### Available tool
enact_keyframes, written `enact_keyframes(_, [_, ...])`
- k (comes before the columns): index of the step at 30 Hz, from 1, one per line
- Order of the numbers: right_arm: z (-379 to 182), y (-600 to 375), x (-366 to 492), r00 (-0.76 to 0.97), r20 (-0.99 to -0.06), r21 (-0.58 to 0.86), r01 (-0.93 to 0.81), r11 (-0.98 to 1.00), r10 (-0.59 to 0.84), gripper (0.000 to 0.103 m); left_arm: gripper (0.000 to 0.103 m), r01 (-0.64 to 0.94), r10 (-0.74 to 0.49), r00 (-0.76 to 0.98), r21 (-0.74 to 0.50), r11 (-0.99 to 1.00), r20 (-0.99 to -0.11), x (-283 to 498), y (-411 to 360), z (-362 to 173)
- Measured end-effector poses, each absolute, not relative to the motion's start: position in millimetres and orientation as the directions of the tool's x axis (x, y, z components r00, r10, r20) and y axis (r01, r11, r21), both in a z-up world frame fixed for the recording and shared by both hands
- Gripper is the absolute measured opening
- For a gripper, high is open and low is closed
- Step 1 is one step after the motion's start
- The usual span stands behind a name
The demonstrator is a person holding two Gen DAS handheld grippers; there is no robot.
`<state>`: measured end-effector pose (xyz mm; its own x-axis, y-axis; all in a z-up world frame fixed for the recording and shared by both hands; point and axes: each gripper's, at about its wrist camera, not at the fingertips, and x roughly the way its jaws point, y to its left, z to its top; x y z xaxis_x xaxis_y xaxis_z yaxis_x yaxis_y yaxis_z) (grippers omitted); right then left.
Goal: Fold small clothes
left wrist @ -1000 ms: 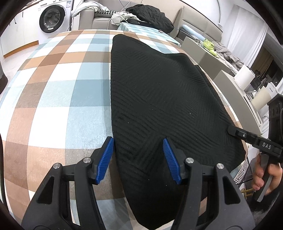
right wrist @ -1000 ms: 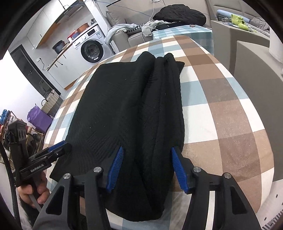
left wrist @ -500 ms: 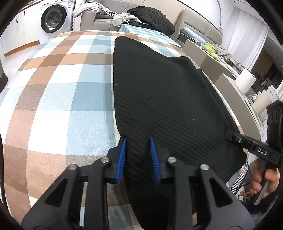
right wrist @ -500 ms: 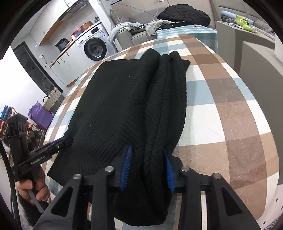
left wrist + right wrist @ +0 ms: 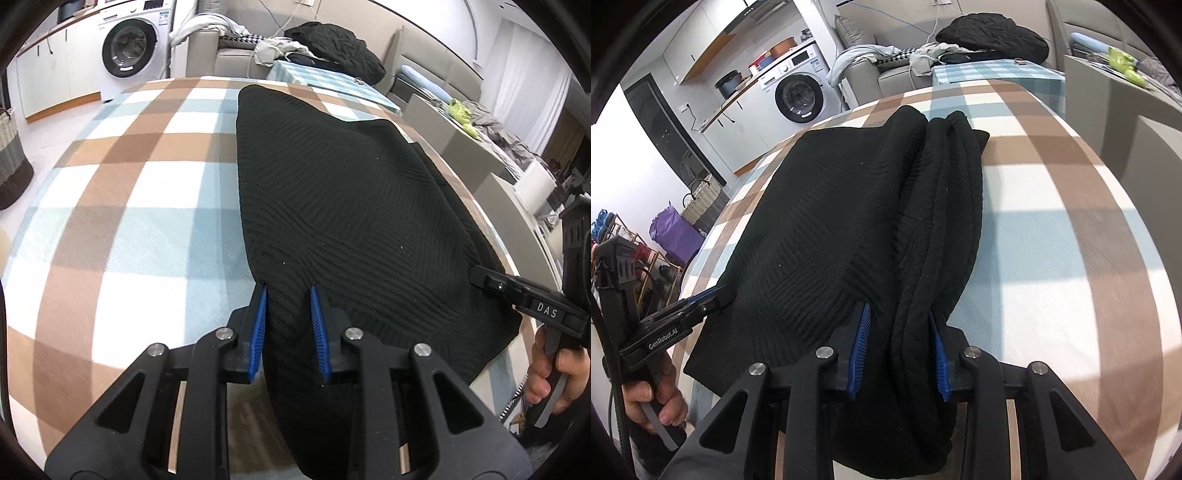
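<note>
You are working in a lived-in home, in an open room that is serving as lounge and laundry corner at once. A front-loading washing machine is sitting under a counter beside white cabinets, and a grey sofa behind it is carrying a heap of loose clothes. A checked tablecloth is covering the table, and a woven basket is standing on the floor.

Both wrist views low, close over black garment, facing sofa end; each sees other's gripper.
</note>
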<state>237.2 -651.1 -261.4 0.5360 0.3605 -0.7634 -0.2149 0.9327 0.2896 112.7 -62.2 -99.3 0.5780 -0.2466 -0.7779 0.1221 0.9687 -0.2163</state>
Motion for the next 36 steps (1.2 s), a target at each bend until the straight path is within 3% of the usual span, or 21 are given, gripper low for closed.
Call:
enact_keyframes(24, [-256.4, -586.3, 296.0, 0.538, -0.767, 0.238, -0.267, 0.934, 0.349, 0.031, 0.021, 0.017, -0.144, 0.619, -0.170, 0.985, -0.772, 178.2, -13.6, -100.3])
enact_keyframes(29, [-255.7, -590.4, 295.0, 0.528, -0.773, 0.251, -0.255, 0.934, 0.352, 0.041, 0.021, 0.016, -0.140, 0.621, -0.166, 0.986, -0.771, 170.4, -13.0, -98.7])
enact_keyframes(31, [-253.7, -592.2, 292.9, 0.526, -0.775, 0.252, -0.250, 0.935, 0.349, 0.051, 0.027, 0.012, -0.134, 0.619, -0.161, 0.987, -0.774, 162.3, -13.8, -95.9])
enact_keyframes(36, [-245.0, -593.8, 274.7, 0.532, -0.775, 0.219, -0.280, 0.935, 0.341, 0.057, 0.050, 0.015, -0.118, 0.630, -0.140, 0.990, -0.767, 142.2, -10.6, -86.2])
